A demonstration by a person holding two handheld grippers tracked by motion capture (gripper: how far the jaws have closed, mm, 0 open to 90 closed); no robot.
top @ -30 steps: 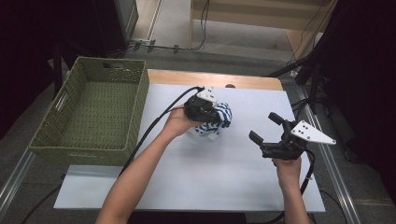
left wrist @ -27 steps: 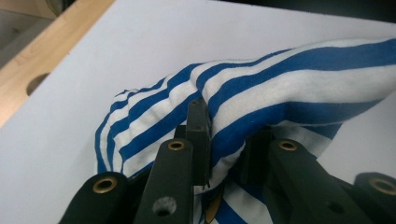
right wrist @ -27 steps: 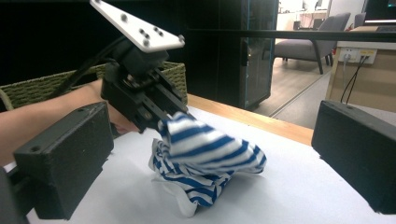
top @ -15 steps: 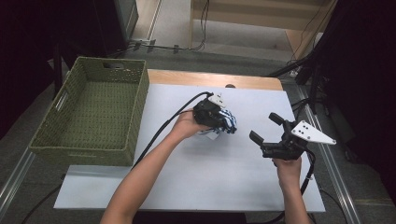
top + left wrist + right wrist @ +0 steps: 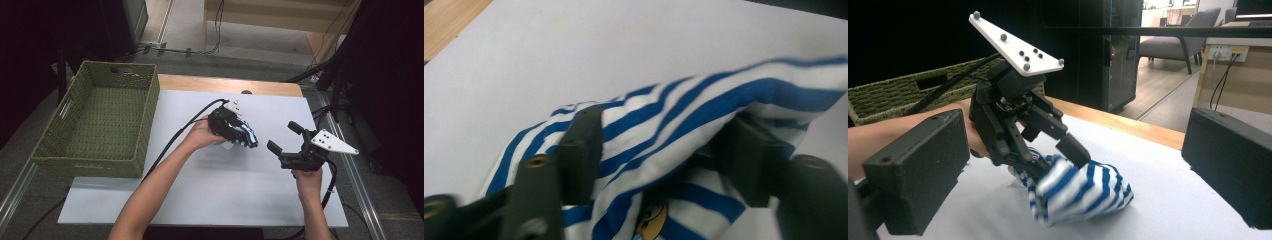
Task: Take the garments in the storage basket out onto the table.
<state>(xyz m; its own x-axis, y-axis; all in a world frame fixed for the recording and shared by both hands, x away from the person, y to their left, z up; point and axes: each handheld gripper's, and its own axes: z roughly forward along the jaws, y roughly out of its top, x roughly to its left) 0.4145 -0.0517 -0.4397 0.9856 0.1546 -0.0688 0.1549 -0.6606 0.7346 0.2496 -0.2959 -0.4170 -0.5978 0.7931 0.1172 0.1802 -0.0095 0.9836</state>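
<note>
High view showed the left tongs (image 5: 246,140) over a blue-and-white striped cloth (image 5: 242,136) bunched on the white tabletop (image 5: 210,185), well right of the green woven basket (image 5: 95,120). Their jaws had just been opening, part spread with the cloth between them. Left gripper view showed a small yellow printed figure (image 5: 651,220) on the cloth, with no readable writing. The right tongs (image 5: 286,138) hung spread and empty nearby.

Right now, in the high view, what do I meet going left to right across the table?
Green woven basket → left gripper over the blue-and-white striped cloth → right gripper, jaws open and empty.
</note>
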